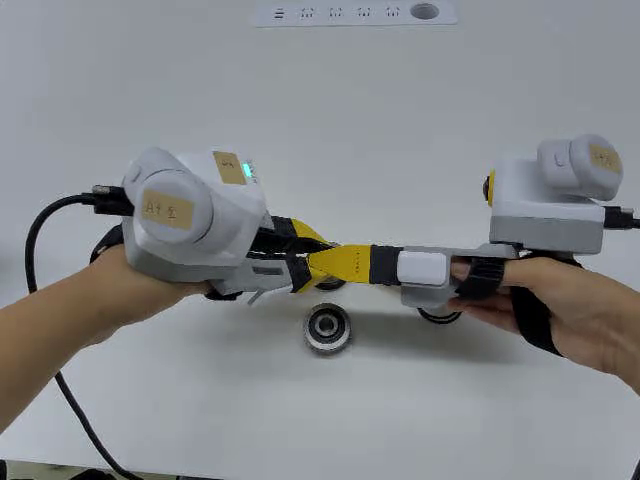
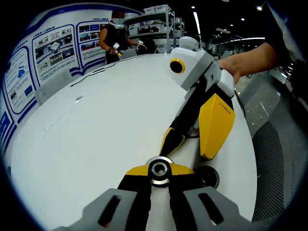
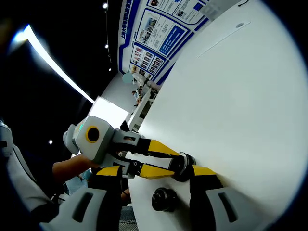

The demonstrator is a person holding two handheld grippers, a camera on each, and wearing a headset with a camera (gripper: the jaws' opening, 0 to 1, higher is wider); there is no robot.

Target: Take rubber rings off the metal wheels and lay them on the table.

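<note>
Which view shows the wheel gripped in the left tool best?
Left gripper view: the wheel faces the camera, between the jaws. Right gripper view shows it side-on; head view has the left tool covering it.

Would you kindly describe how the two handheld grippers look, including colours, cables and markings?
Both the left gripper and right gripper have white boxy housings, grey jaw bases, black links and yellow jaw tips. Each housing carries a tan tape label with handwriting. A black cable trails from the left one, which shows a green light. Black hand straps are fitted.
</note>
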